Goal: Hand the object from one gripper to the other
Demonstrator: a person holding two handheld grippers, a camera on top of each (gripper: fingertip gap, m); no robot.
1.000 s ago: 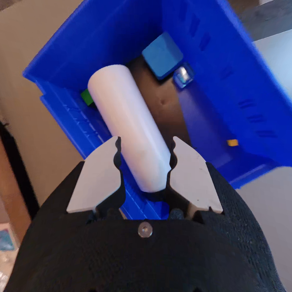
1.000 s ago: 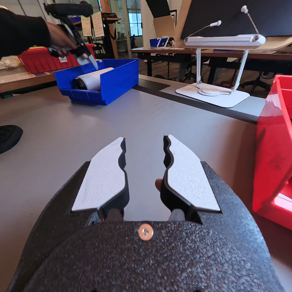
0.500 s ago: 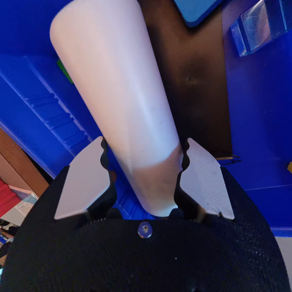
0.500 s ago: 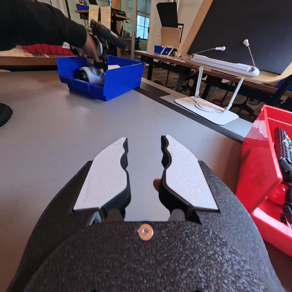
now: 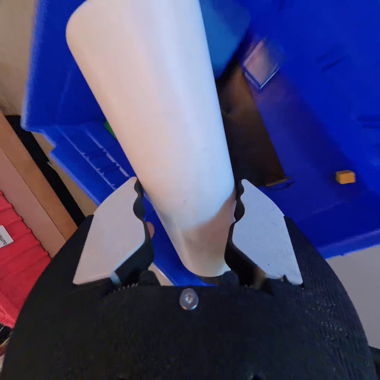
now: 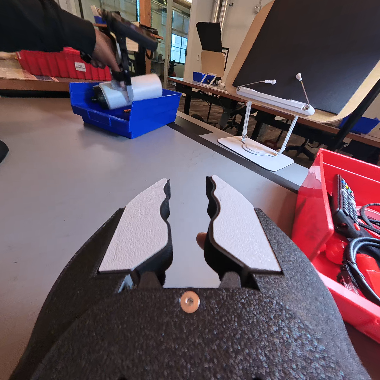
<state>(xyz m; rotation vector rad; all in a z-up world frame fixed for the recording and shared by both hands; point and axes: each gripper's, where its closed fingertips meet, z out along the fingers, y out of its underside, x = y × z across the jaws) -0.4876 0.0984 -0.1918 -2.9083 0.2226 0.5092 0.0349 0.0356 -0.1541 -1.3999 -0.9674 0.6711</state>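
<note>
1. My left gripper (image 5: 188, 185) has its jaws clamped on the white bottle (image 5: 156, 115), one finger on each side of it near its dark cap end.
2. From the right cam, the bottle (image 6: 131, 90) is tilted, base end raised, above the blue bin (image 6: 144, 117); can't tell if it's touching the bin anywhere.
3. The left gripper (image 6: 123, 90) comes down on it from above, w/ a hand (image 6: 102, 55) in a dark sleeve holding the handle.
4. Blue bin sits at the far left part of the grey table (image 6: 61, 174), close to the table's far edge.
5. Inside the bin (image 5: 329, 102) from the left cam: a dark brown flat piece (image 5: 253, 144) on the floor beside the bottle, a clear block (image 5: 261, 63) toward the far wall, a small orange block (image 5: 345, 177) to the right, a bit of something green (image 5: 109, 127) showing past the bottle's left side.
6. My right gripper (image 6: 188, 181) is low over the near-middle of the table, jaws apart w/ a gap between them, holding nothing. Well apart from the bottle.
7. Red bin (image 6: 308, 216) at the table's right edge, just beside the right gripper; a black remote (image 6: 345, 205) and black cables (image 6: 362, 253) lie in it.
8. White desk lamp (image 6: 273, 100) stands past the table's far-right edge.
</note>
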